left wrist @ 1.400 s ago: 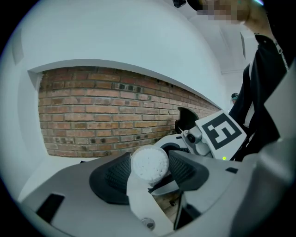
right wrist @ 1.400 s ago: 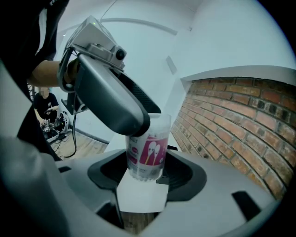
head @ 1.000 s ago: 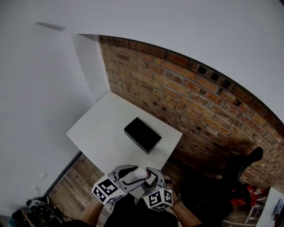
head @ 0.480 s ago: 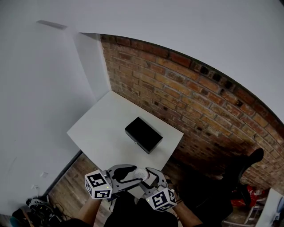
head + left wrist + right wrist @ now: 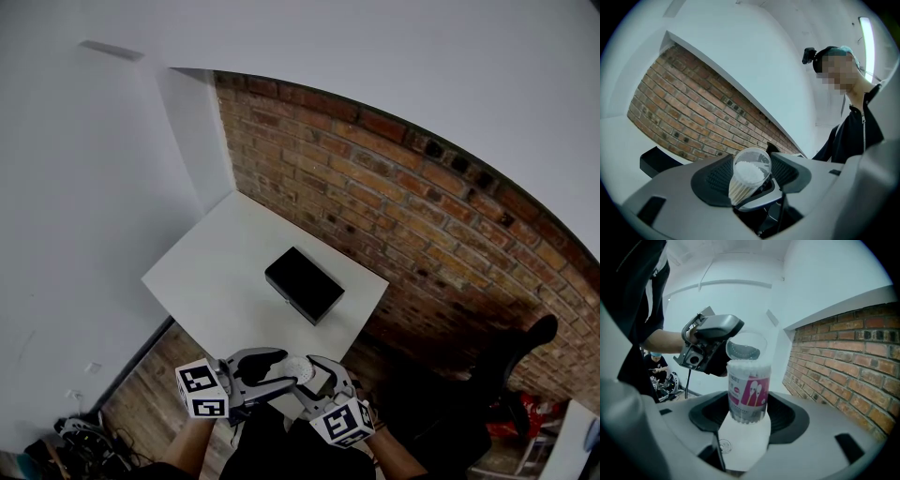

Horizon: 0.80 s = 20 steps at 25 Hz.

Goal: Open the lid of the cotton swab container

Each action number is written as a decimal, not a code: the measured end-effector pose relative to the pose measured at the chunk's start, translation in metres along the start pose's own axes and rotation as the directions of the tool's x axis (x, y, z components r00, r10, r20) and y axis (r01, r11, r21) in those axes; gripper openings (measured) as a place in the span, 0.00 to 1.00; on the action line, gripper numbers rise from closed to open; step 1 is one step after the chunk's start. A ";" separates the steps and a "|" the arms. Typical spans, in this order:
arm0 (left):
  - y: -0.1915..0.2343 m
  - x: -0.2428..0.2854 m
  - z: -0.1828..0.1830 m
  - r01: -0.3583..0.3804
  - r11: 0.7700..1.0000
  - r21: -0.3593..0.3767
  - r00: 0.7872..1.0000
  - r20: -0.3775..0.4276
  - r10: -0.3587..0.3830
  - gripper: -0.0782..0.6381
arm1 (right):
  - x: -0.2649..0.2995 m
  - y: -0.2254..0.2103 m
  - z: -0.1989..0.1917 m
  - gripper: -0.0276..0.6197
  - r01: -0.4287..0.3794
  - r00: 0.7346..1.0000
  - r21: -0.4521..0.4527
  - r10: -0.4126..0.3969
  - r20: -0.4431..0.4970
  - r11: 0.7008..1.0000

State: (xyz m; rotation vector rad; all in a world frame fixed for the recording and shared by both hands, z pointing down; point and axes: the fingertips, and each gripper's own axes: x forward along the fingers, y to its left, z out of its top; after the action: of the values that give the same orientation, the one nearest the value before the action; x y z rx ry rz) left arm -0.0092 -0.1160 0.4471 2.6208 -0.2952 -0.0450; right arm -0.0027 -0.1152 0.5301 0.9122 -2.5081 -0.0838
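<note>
Bright, even, soft light; shadows faint; head view greyer; a ceiling strip (image 5: 866, 37) glares in the left gripper view; fisheye bends the brick wall (image 5: 394, 187); gripper views have dark corners; container (image 5: 747, 390) sharp, lid (image 5: 745, 347) hazy.

right tongs (image 5: 749, 417): jaws closed on the upright cotton swab container (image 5: 747, 390)
lid (image 5: 749, 348): clear, tilted just above the swab tips, gripped by the left tongs (image 5: 733, 348)
backdrop: brick wall (image 5: 848, 357) at right

One overhead, two close on container (image 5: 746, 394)
</note>
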 end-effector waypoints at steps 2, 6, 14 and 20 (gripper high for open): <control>0.001 -0.002 0.003 0.004 1.000 -0.021 1.000 0.029 -0.004 0.47 | -0.002 0.000 0.002 0.45 -0.005 1.000 0.012 0.005 0.006 1.000; 0.006 -0.008 0.009 -0.004 0.999 -0.043 0.997 0.071 0.007 0.47 | -0.002 -0.002 -0.002 0.45 0.001 1.000 0.031 -0.001 0.015 1.000; 0.014 -0.019 0.014 -0.040 0.998 -0.055 0.993 0.109 0.045 0.47 | -0.006 -0.004 -0.006 0.45 0.008 1.000 0.048 -0.009 0.015 0.999; 0.023 -0.028 0.015 -0.084 0.995 -0.051 0.988 0.122 0.090 0.47 | -0.009 -0.007 -0.007 0.45 0.011 0.999 0.071 -0.014 0.035 0.997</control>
State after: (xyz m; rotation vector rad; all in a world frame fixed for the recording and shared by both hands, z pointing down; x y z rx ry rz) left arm -0.0420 -0.1365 0.4446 2.5609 -0.4466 -0.1840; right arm 0.0106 -0.1145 0.5307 0.9623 -2.5522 -0.0156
